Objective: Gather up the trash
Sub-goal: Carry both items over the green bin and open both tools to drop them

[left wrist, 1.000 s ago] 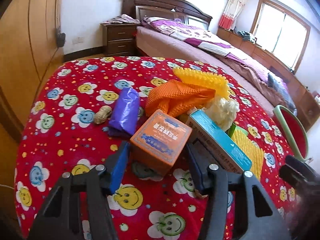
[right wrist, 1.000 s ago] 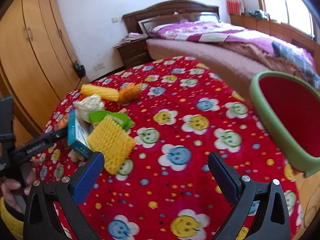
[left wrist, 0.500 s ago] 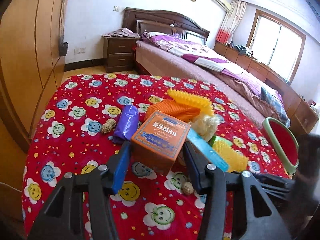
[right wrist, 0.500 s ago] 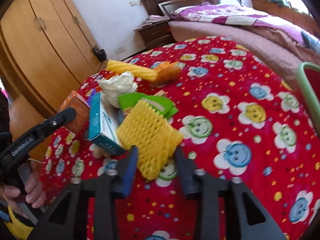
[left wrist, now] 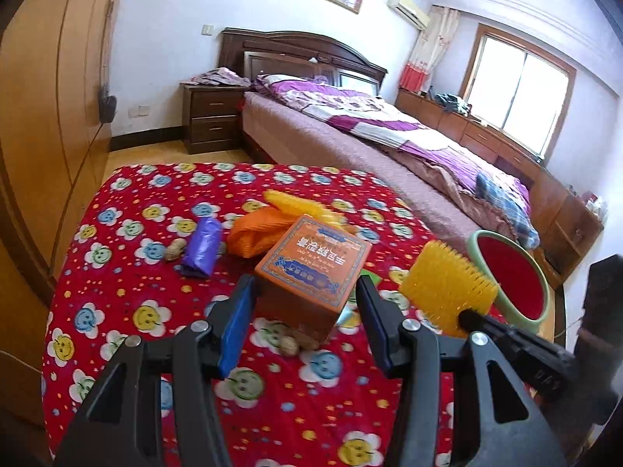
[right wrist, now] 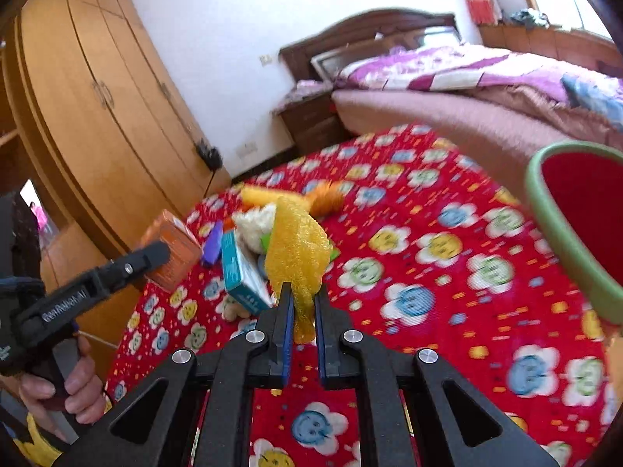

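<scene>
Orange cardboard box (left wrist: 313, 272) sits clamped between the pads of the left tool (left wrist: 307, 323), lifted clear of the red smiley-print tabletop (left wrist: 128, 292). At the left tool's 11 o'clock lie a purple bag roll (left wrist: 202, 247) and an orange foam net (left wrist: 255, 231). The right tool (right wrist: 301, 321) is squeezed together on a yellow foam fruit net (right wrist: 298, 249), held above the cloth. A green-rimmed red bin (right wrist: 580, 229) stands off the tabletop's edge at that tool's 2 o'clock; a teal box (right wrist: 241, 272) lies at its 11 o'clock.
</scene>
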A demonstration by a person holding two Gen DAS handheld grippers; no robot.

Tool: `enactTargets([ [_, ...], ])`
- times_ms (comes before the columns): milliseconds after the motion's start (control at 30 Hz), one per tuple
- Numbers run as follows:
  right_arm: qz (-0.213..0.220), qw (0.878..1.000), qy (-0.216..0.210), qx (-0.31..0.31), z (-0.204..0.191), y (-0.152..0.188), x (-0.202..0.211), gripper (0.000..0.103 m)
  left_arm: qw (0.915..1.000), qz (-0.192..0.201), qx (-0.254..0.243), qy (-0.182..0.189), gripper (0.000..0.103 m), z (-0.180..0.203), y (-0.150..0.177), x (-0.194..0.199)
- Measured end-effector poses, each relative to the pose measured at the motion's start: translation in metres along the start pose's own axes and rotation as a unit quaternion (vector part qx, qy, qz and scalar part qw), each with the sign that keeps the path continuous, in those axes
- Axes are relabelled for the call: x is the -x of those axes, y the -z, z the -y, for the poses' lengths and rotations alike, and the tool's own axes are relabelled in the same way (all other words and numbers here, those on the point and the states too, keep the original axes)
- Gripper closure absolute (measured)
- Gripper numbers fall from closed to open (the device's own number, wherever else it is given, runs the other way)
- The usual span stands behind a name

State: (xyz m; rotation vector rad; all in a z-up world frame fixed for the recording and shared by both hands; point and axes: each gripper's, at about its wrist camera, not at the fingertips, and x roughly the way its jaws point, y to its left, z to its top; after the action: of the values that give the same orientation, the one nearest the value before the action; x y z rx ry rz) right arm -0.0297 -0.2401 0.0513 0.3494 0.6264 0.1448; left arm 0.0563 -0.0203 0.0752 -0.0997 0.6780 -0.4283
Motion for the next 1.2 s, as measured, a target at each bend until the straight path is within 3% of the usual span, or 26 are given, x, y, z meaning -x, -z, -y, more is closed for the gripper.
enactTargets([
  [267,0.066,0.997,0.044,-0.015,0.037,-0.019,0.057,0.094,0.9984,-0.02,-0.03,0.044,0.05,0.056,-0.009,-0.009],
  [567,0.125,0.983,0.121,-0.06,0.109,-0.025,0.099,0.094,0.992,-0.047,-0.079,0.086,0.05,0.133,-0.021,-0.042],
  [800,0.133,0.972,0.172,-0.091,0.161,-0.014,0.108,0.094,0.9835,-0.065,-0.126,0.112,0.05,0.2,-0.023,-0.075],
  [1200,0.113,0.963,0.195,-0.15,0.228,0.002,0.102,0.094,0.9622,-0.113,-0.193,0.155,0.05,0.296,0.001,-0.137],
])
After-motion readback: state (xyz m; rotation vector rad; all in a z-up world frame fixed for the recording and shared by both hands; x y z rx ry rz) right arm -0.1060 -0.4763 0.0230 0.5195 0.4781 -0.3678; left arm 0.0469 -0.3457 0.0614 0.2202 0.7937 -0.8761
